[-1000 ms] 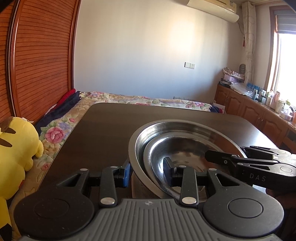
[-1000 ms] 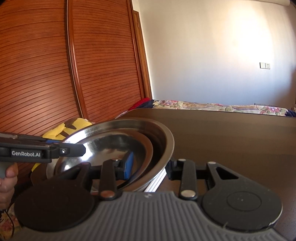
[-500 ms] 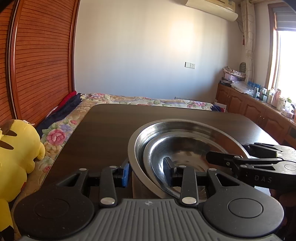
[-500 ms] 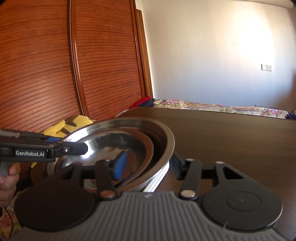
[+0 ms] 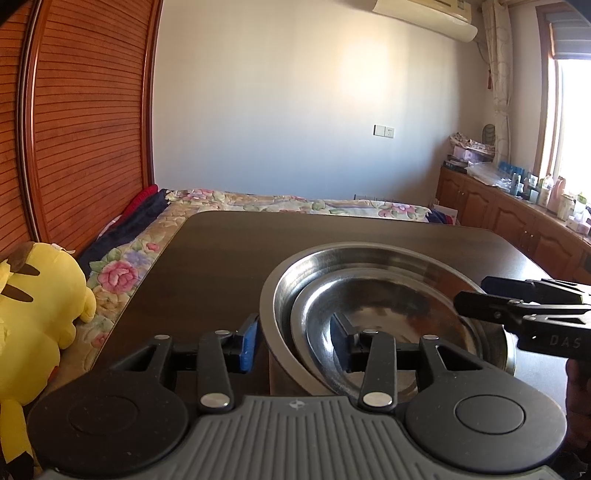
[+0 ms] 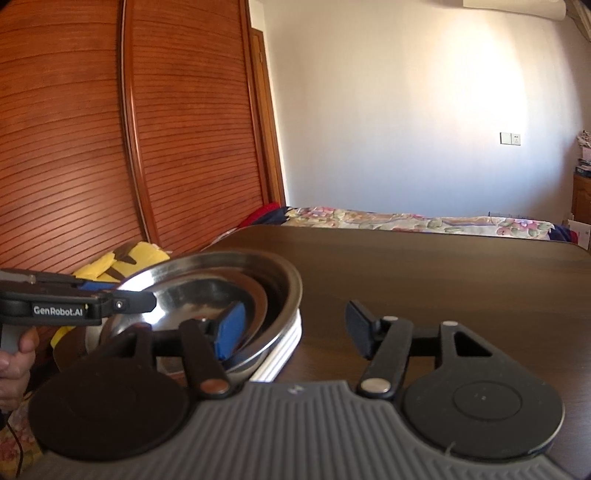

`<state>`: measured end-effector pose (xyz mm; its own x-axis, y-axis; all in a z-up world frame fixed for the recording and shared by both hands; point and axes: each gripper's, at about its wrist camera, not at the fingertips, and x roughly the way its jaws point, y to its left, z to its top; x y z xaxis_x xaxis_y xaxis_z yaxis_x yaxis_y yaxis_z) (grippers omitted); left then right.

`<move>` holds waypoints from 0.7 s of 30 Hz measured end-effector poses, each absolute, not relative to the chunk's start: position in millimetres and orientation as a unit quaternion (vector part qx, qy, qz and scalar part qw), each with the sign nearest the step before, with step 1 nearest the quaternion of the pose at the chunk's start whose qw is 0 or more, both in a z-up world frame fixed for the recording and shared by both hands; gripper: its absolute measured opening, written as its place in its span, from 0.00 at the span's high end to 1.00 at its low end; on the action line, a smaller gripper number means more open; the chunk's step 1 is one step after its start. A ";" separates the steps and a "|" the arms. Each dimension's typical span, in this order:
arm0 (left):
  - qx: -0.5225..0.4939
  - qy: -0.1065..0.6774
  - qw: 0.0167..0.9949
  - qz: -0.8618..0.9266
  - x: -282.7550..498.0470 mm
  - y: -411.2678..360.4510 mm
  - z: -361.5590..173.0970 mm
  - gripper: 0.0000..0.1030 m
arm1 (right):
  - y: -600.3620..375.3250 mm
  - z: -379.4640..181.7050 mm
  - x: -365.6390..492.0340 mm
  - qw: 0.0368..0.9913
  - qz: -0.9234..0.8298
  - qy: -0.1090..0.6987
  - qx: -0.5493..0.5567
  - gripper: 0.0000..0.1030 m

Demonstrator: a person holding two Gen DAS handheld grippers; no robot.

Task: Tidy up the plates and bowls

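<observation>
Item: stack of steel dishes on a dark wooden table. A large steel bowl holds a smaller steel bowl nested inside it, the smaller one set toward the near-left wall; in the right wrist view white plates show edge-on beneath the large bowl's rim. Left gripper: jaws spread, straddling the near-left rim of the stack, the blue-padded left finger outside the large bowl's wall, the right finger inside over the smaller bowl; whether either pad touches metal cannot be told. Right gripper: jaws spread wide, straddling the right rim, the blue-padded finger inside the bowls, the dark finger outside over bare table, apart from the rim. Each gripper's body enters the other's view from the side, held by a hand. Surroundings: yellow plush toy left of the table, floral bedspread behind it, slatted wooden wardrobe doors, low wooden cabinets under the window, air conditioner high on the white wall.
</observation>
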<state>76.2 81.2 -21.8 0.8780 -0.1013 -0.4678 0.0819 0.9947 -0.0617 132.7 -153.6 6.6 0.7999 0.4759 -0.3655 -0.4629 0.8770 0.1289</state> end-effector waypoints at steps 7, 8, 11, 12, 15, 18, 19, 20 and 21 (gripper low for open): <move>-0.007 0.222 0.974 -0.037 71.2 79.5 -7.2 0.40 | -160.7 20.3 122.4 0.954 0.242 0.173 0.018 0.40; -0.005 0.218 0.975 -0.035 70.2 79.2 -4.6 0.38 | -162.7 21.9 120.4 0.955 0.241 0.171 0.018 0.40; -0.001 0.207 0.978 -0.035 65.9 77.3 4.1 0.28 | -168.6 27.4 114.7 0.958 0.234 0.164 0.018 0.39; 0.000 0.203 0.979 -0.036 64.5 75.9 6.9 0.26 | -170.4 29.2 112.5 0.959 0.230 0.162 0.016 0.39; 0.003 0.193 0.980 -0.042 59.3 69.4 14.4 0.18 | -175.5 36.2 106.5 0.963 0.218 0.156 0.012 0.33; 0.006 0.185 0.981 -0.051 53.3 61.2 20.8 0.11 | -182.1 43.2 99.9 0.968 0.205 0.148 0.009 0.23; 0.007 0.183 0.982 -0.054 52.1 58.9 22.6 0.09 | -185.0 45.5 97.4 0.969 0.200 0.146 0.009 0.19; 0.008 0.182 0.982 -0.055 50.8 56.1 25.0 0.06 | -187.7 48.2 95.4 0.970 0.196 0.144 0.008 0.16; 0.010 0.179 0.982 -0.057 49.0 53.5 27.3 0.04 | -190.4 50.9 93.9 0.971 0.192 0.141 0.007 0.11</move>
<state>49.0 53.5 27.3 0.9298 -0.1079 -0.3518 0.1147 0.9934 -0.0015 93.9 -190.4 50.9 0.8868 0.3742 -0.2712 -0.3700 0.9265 0.0683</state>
